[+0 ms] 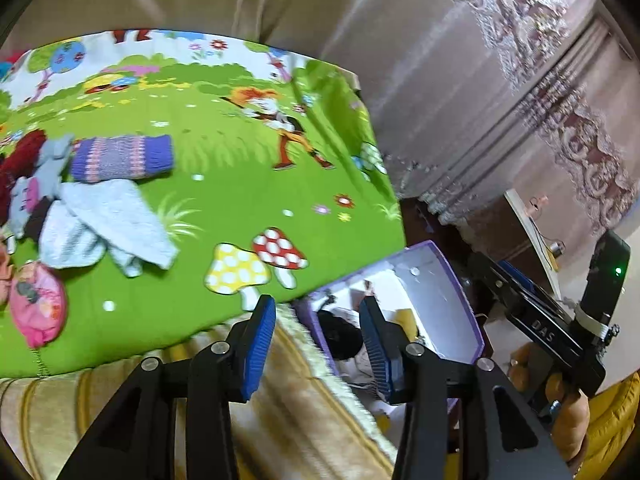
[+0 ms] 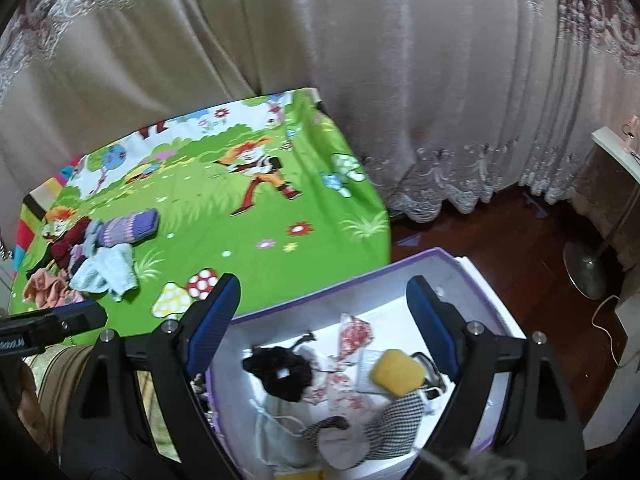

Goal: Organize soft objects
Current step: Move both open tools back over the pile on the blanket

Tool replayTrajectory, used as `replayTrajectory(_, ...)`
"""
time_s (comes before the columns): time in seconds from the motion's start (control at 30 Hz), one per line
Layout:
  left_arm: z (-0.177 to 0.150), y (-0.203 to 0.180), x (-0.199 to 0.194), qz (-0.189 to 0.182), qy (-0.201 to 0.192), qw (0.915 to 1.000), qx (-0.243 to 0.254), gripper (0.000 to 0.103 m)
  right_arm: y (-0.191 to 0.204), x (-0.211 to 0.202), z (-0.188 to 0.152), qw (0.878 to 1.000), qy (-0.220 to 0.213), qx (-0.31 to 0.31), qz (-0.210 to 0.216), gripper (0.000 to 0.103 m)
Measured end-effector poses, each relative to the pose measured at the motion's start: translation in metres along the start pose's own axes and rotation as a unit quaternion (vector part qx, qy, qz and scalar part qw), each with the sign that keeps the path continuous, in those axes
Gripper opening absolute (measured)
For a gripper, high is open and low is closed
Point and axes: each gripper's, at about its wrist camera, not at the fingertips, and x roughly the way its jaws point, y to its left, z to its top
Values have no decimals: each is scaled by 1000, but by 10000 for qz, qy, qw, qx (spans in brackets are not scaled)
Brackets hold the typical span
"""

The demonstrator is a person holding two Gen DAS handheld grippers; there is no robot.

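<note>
Both claws are released and hold nothing. The right claw (image 2: 320, 312) hangs over the purple box (image 2: 472, 264), where a black scrunchie (image 2: 280, 372) and a yellow sponge (image 2: 396, 372) lie. The left claw (image 1: 318, 340) is beside the box's edge. Knitted socks (image 1: 120, 158) lie on the green cartoon mat (image 1: 240, 200).

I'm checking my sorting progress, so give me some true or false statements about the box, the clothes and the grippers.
1. The box is empty. False: it holds a yellow sponge, a black item and other cloths.
2. A purple striped knit lies on the green mat. True.
3. The right gripper grips the sponge. False: its jaws are open, nothing between them.
4. The left gripper holds nothing. True.
</note>
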Motion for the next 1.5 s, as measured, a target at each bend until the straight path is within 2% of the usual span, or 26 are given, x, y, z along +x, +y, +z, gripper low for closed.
replayTrajectory(0.27, 4, 55, -19, 375, -72, 9989, -275, 48, 41, 5, 1, 9989, 108, -260, 374, 87)
replayTrajectory(0.43, 2, 88, -33, 721, -91, 9966, -388, 53, 73, 11, 0, 9964, 240, -467, 663, 87)
replayTrajectory(0.57, -4, 110, -42, 958, -2, 9946, -400, 55, 94, 14, 0, 9942, 294, -610, 834, 87)
replayTrajectory(0.9, -9, 162, -55, 1346, 243, 9880, -712, 68, 142, 23, 1, 9869, 375, -973, 1231, 87)
replayTrajectory(1.23, -4, 186, -32, 1639, 754, 9807, -749, 77, 194, 57, -5, 9754, 738, -1312, 1609, 87)
replayTrajectory(1.5, 4, 199, -9, 1877, 1033, 9734, -814, 77, 225, 78, -11, 9652, 978, -1694, 1737, 87)
